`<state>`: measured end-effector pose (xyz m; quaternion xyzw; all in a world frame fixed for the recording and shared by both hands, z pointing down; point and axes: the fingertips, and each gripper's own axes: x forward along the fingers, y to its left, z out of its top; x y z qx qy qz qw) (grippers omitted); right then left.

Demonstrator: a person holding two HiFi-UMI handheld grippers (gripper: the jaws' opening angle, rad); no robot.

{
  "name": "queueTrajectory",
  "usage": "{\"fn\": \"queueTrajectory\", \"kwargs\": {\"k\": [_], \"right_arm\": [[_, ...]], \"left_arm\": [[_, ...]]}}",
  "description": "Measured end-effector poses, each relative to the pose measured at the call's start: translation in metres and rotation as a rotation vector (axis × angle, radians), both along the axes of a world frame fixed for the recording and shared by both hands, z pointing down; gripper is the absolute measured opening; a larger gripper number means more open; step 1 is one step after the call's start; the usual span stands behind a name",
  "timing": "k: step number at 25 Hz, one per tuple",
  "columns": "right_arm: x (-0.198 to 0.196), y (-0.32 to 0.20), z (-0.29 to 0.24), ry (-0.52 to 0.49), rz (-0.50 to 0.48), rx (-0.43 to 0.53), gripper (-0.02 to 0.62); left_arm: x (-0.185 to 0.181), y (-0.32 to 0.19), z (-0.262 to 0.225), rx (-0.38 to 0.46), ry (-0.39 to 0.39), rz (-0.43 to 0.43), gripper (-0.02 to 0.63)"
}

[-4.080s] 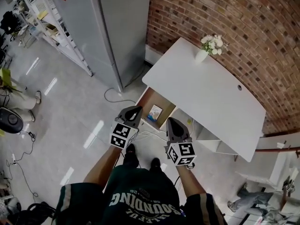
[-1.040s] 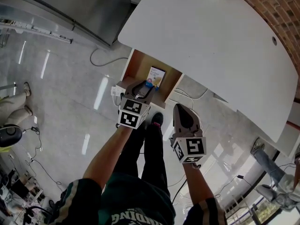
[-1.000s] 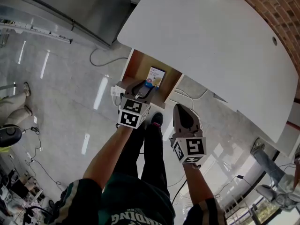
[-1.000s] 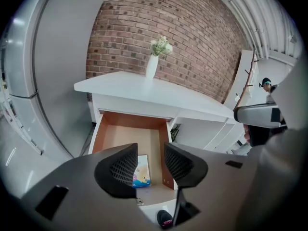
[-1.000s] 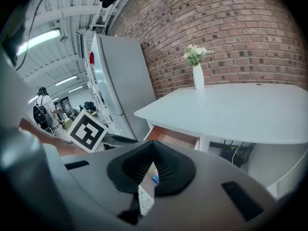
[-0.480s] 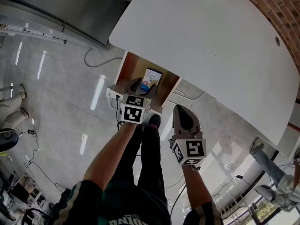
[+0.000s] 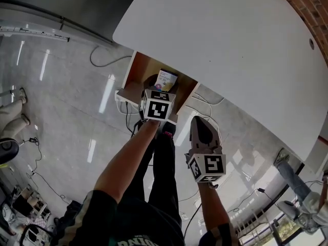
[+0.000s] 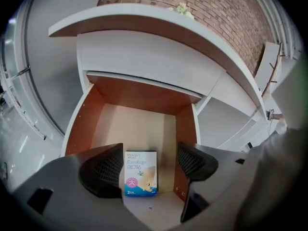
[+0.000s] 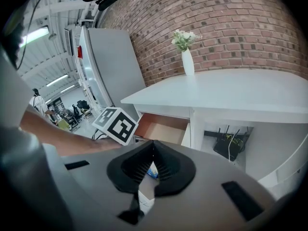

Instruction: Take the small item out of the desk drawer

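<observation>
The desk drawer (image 8: 83, 124) stands pulled out under the white desk top (image 7: 230, 45). A small white-and-blue bandage box (image 8: 141, 179) lies flat on the drawer floor near its front and shows in the head view too, box (image 7: 166, 79). My left gripper (image 8: 148, 170) hovers over the drawer front, its jaws opening. The box sits between the pads in view, and neither pad touches it. In the head view the left gripper (image 7: 155, 88) covers part of the drawer. My right gripper (image 7: 198, 122) hangs back to the right of the drawer, shut and holding nothing, right gripper (image 9: 153, 165).
A white power strip (image 7: 123, 97) and cables lie on the floor left of the drawer. A router (image 9: 231, 146) sits under the desk, and a vase of flowers (image 9: 186, 57) stands on the far desk corner. A grey cabinet (image 7: 77, 4) stands at the back left.
My left gripper has moved forward over the open drawer and its jaws have spread apart. The right gripper has stayed almost where it was.
</observation>
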<state>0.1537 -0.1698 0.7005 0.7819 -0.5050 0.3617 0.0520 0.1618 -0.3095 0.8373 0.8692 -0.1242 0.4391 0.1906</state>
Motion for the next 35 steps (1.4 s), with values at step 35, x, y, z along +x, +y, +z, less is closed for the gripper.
{"fn": "queueTrajectory", "kwargs": {"k": [35], "right_arm": [[-0.004, 0.048, 0.045, -0.089, 0.047, -0.090, 0.023]], "left_arm": [[-0.006, 0.002, 0.135, -0.065, -0.283, -0.068, 0.448]]}}
